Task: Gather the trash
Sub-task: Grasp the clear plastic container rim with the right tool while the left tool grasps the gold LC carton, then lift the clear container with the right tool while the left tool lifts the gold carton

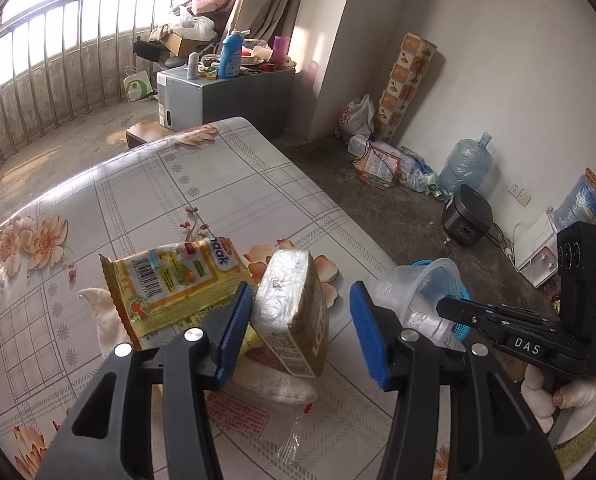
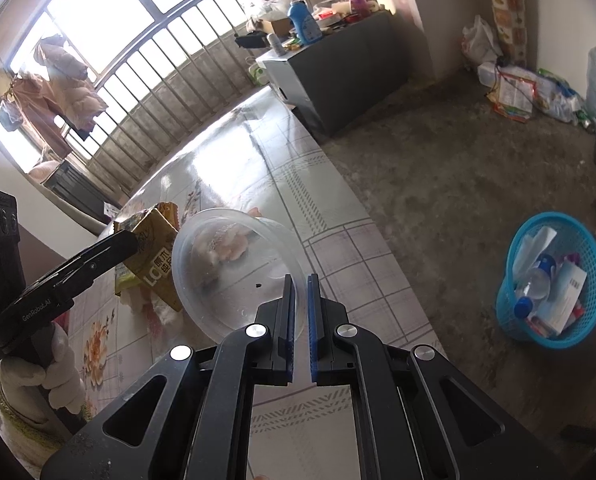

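Right jaws pinching clear cup (image 2: 233,272) rim

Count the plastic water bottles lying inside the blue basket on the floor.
1: a clear bottle with a blue cap, lying among papers in the blue basket. Others may be buried underneath.

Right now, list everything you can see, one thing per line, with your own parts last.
Clear plastic cup: one, transparent, pinched by its rim in the right gripper, over the table edge.
Drink carton: one, gold with a silver end, between the left gripper's pads.
Snack wrapper: one, yellow, on the table beside the carton.
Table: one, pale floral-check cover.
Basket: one, blue, on the floor, holding a bottle and papers.
Detergent bottle: one, blue, on the grey cabinet.
Water jug: one, pale blue, by the wall.
Rice cooker: one, black, on the floor.
Left gripper: black, blue pads.
Right gripper: black, blue pads, shut.
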`<state>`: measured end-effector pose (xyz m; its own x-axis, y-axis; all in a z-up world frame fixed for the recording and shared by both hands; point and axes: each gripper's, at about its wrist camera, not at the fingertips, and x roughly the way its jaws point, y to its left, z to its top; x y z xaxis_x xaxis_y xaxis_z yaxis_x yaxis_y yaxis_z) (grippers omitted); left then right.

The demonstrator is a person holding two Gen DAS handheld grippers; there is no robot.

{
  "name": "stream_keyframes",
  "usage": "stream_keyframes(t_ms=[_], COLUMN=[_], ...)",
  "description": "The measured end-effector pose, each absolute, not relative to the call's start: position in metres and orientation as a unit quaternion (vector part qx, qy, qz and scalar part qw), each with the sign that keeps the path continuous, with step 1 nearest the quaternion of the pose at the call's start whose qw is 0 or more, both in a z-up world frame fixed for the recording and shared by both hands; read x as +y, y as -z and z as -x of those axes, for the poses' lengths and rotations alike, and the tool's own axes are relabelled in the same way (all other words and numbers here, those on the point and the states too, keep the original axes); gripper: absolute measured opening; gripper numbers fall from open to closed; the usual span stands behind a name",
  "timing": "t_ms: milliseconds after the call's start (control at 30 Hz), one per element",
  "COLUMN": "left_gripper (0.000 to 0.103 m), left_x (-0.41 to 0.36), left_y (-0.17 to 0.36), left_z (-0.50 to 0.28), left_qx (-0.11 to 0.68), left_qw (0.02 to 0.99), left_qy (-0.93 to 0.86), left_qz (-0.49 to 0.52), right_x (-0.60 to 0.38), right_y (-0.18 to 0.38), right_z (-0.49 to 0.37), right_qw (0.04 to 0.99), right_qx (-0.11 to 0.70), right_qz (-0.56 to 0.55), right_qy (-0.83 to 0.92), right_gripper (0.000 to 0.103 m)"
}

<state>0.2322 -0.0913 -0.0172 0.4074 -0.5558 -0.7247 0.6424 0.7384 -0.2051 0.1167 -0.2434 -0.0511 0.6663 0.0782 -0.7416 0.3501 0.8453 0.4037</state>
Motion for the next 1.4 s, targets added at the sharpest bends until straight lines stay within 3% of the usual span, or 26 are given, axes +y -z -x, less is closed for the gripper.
stream_keyframes(t_ms=[600,700,1233,1400], left_gripper=[0.050,0.055,0.055,0.039], left_x=[-0.113,-0.114,-0.134,-0.134], left_y=[0.027,0.029,0.053,0.052], left_z=[-0.197,-0.191,-0.179,-0.176], left_qx=[0.399,0.393,0.360,0.347], left_qw=[0.814,0.809,0.822,0.824], left_qy=[0.412,0.426,0.385,0.387], left_qz=[-0.090,-0.100,-0.216,-0.224], right_x=[-0.250,-0.249,-0.250,-0.249], right_y=[0.051,0.051,0.051,0.051], right_z=[-0.111,-0.111,-0.112,-0.113], right_qw=[0.871,0.871,0.870,0.870], right_qx=[0.398,0.398,0.398,0.398], right_qz=[-0.276,-0.276,-0.279,-0.279], right_qy=[0.088,0.087,0.085,0.085], right_gripper=[0.004,0.004,0.004,0.004])
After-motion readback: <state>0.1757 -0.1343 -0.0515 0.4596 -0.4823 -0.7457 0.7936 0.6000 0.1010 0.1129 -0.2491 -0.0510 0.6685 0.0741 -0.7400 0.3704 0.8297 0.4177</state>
